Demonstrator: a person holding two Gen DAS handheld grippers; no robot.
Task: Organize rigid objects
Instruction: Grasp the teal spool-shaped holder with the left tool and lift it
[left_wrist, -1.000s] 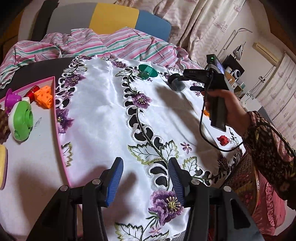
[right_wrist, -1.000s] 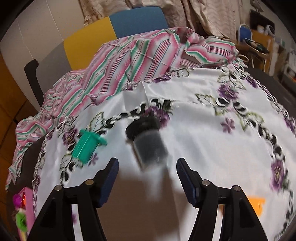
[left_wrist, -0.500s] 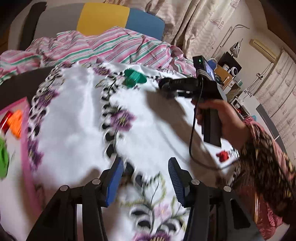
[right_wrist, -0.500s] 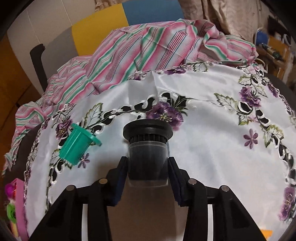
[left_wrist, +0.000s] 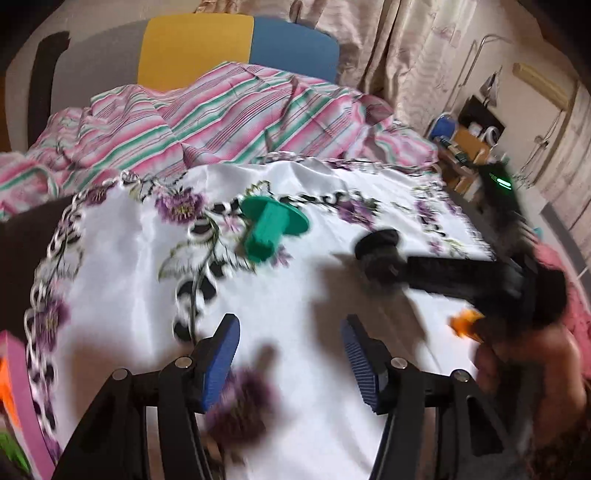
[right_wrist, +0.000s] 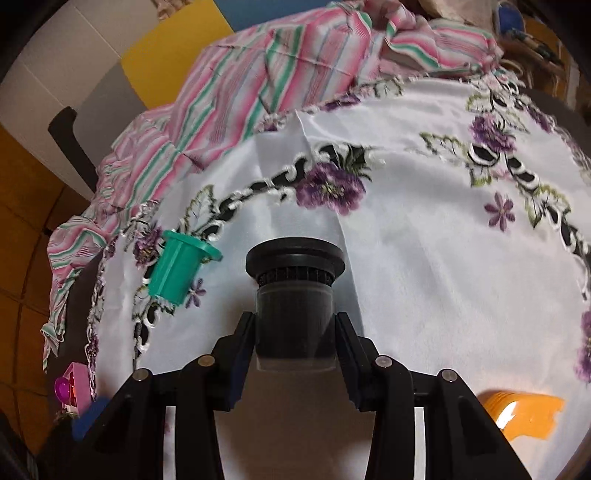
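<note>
Gripping the black jar (right_wrist: 294, 314) by its clear body, the right gripper (right_wrist: 294, 334) has both pads pressed on the sides, with the jar's black cap pointing away toward the far edge of the table. This looks like the pick-up step of the sorting: the jar is secured, and the next move seems to call for a lift clear of the white cloth (right_wrist: 424, 266) and a carry toward the pink tray (right_wrist: 75, 373) at the table's left edge, where other small toys already sit. The right gripper tilts steeply down at the cloth from the near side. The left gripper (left_wrist: 290, 363) is empty and its jaws are opening, nothing between them but the cloth beneath; it points down and forward over the near part of the table, and its view is blurred. Ahead of it, toward the middle of the table, lies the green piece (left_wrist: 271, 230) on its side, flange up, apart from the jar and to the jar's left. It reads as the likely next target for the left gripper, which would need to come forward and straddle its ribbed stem. An orange piece (right_wrist: 521, 413) rests near the table's right edge, close to the person's hand (left_wrist: 517, 362). Beyond the cloth's far edge a striped sheet (left_wrist: 229, 118) is heaped up.
</note>
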